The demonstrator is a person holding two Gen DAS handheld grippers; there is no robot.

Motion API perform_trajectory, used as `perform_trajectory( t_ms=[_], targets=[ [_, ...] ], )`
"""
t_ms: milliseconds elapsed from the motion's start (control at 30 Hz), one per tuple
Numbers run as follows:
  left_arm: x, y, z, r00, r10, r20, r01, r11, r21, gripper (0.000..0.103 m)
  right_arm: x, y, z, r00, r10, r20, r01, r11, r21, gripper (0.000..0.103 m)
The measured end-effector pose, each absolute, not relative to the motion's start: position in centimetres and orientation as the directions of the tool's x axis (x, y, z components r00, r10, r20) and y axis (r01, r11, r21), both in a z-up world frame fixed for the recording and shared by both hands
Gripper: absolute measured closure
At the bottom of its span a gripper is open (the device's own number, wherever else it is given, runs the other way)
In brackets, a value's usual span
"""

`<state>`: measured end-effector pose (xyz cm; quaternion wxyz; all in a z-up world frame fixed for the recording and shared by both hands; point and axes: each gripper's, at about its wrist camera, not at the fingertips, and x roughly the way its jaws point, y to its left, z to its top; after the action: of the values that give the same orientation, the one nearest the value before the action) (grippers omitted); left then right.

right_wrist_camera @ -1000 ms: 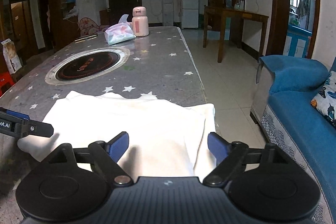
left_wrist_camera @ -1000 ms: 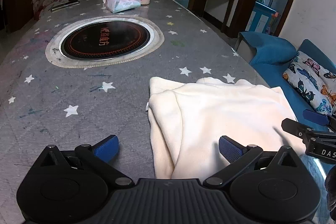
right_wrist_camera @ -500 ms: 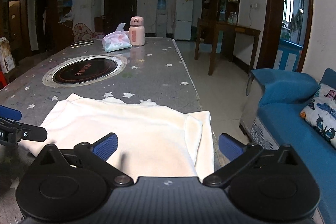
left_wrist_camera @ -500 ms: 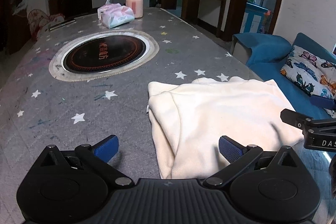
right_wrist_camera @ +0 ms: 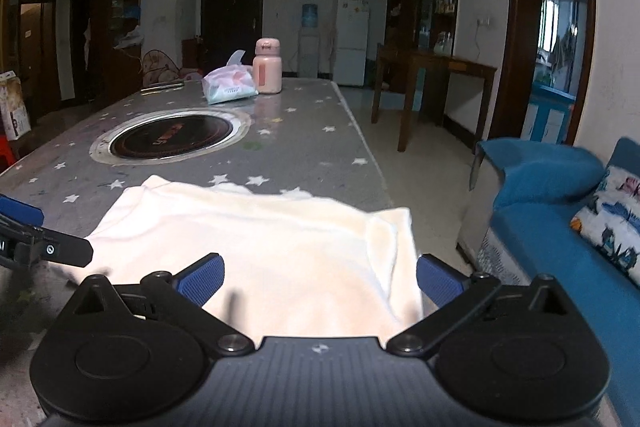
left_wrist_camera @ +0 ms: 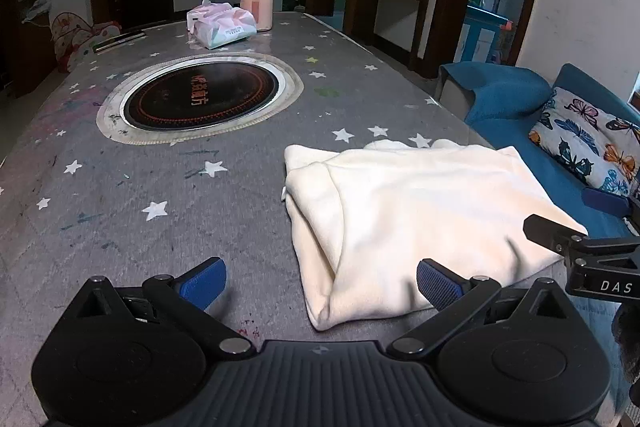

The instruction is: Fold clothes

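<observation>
Both my grippers, left gripper and right gripper, hang spread and empty at the folded cream garment's near edge, its length running between them, right slightly nearer.
</observation>
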<state>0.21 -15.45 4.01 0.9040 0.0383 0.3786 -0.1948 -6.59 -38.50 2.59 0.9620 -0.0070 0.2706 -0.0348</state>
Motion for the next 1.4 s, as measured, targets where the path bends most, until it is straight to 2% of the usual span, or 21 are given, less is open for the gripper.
perform_trajectory(
  t_ms=[400,700,900,1000,1400],
  targets=[
    [0.8,-15.1,2.7,0.604,-0.305,-0.737,0.375,0.924,-0.075,0.0,-5.6,-37.7,0.7,0.787,-0.099,-0.609,0.034,0.993,-0.117,0.0],
    [2.3,-16.0,3.2,0.623,-0.285,-0.728,0.346,0.936,-0.07,0.0,-4.4,-37.3,2.7,0.821,-0.08,-0.565,0.012,0.992,-0.123,0.0],
    [2.6,-16.2,2.3,0.609,-0.278,-0.743,0.361,0.931,-0.052,0.0,-2.8,-35.7,1.3,0.789,-0.027,-0.614,-0.08,0.986,-0.146,0.0],
    [2.3,-16.1,1.8,0.592,-0.288,-0.753,0.376,0.925,-0.057,0.0,-3.8,-35.0,0.7,0.794,-0.026,-0.608,-0.107,0.978,-0.181,0.0],
    [3.0,-16.9,2.2,0.584,-0.299,-0.755,0.395,0.917,-0.058,0.0,0.0,-36.9,4.0,0.77,0.03,-0.638,-0.146,0.981,-0.131,0.0]
  ],
)
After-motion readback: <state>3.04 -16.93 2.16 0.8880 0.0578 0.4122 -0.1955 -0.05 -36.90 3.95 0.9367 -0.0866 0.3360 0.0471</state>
